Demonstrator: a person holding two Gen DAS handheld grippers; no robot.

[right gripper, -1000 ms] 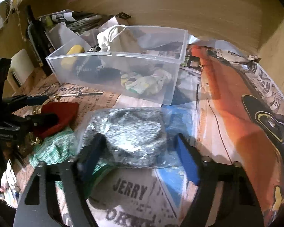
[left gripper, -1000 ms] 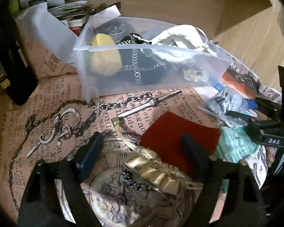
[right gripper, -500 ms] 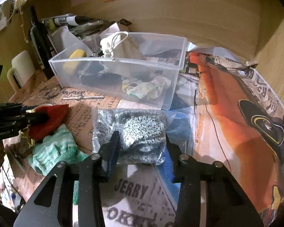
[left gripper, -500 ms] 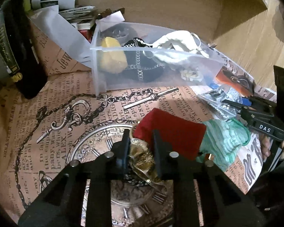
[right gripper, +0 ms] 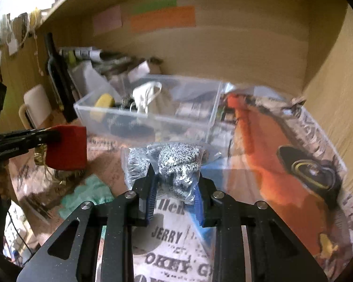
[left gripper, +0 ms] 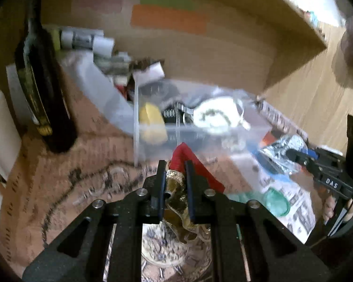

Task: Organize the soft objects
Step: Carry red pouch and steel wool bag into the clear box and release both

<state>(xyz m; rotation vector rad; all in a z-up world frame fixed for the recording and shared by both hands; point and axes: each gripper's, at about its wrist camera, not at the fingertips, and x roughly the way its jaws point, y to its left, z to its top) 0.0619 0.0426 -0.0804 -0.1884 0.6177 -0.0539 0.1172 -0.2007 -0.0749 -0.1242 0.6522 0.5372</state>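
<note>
Pinching the gold-and-red pouch (left gripper: 176, 188), the left gripper (left gripper: 174, 183) lifts it; the right gripper (right gripper: 175, 188) squeezes a bag of scrubbers (right gripper: 169, 162), probably for the clear box (right gripper: 153, 117)

left view overall: motion-blurred; print on brown paper (left gripper: 58, 188) unreadable
clear bin (left gripper: 200, 138): contents smeared; dark item behind yellow lump (left gripper: 151, 122) can't be ID'd
gold cloth (left gripper: 176, 188): mid part hidden betw left gripper (left gripper: 174, 171) pads, lower end lost behind frame
red cloth (right gripper: 67, 146): near side covered by gripper in left view
green cloth (right gripper: 87, 195): partly behind right gripper (right gripper: 175, 176) frame
newsprint (right gripper: 167, 253): words cut off by fingers & btm edge
bagged scourers (right gripper: 174, 162): count unclear thru plastic
</note>
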